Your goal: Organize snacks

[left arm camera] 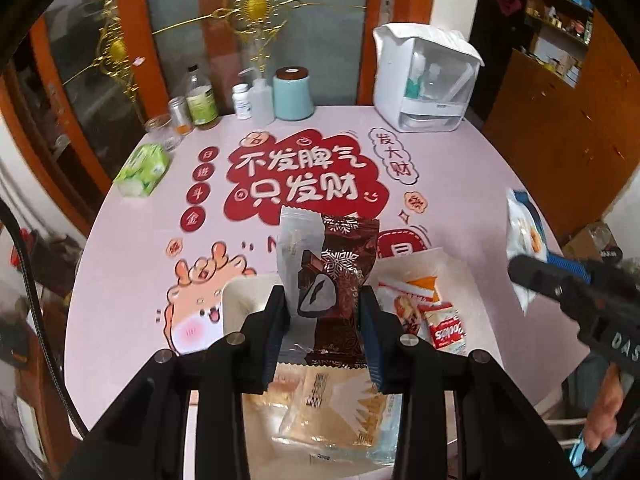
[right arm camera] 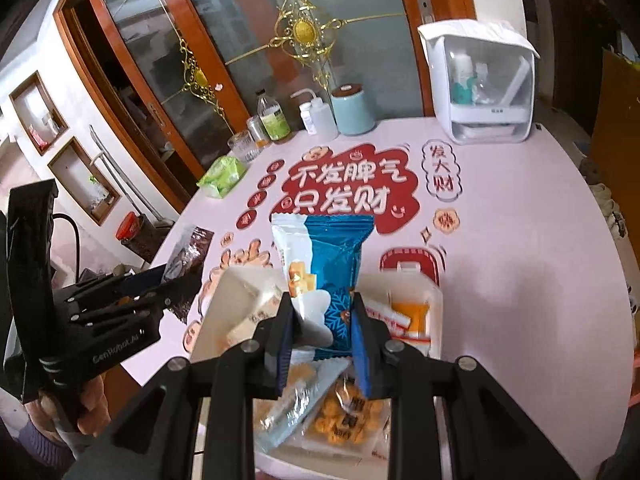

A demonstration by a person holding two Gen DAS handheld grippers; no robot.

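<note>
We pinch brown snack packet (left arm camera: 344, 276) in left gripper (left arm camera: 325, 320), blue snack packet (right arm camera: 332, 276) in right gripper (right arm camera: 322, 324), both above white tray (right arm camera: 434, 304) on pink table (right arm camera: 520, 280).

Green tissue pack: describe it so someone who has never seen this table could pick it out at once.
Start at the round pink table with its red cartoon print, and go to its far left edge, beside the row of bottles and jars by the glass door. The green tissue pack lies flat just in front of a clear glass. It is the only soft green-and-white packet there; its neighbours are all upright containers.
</note>
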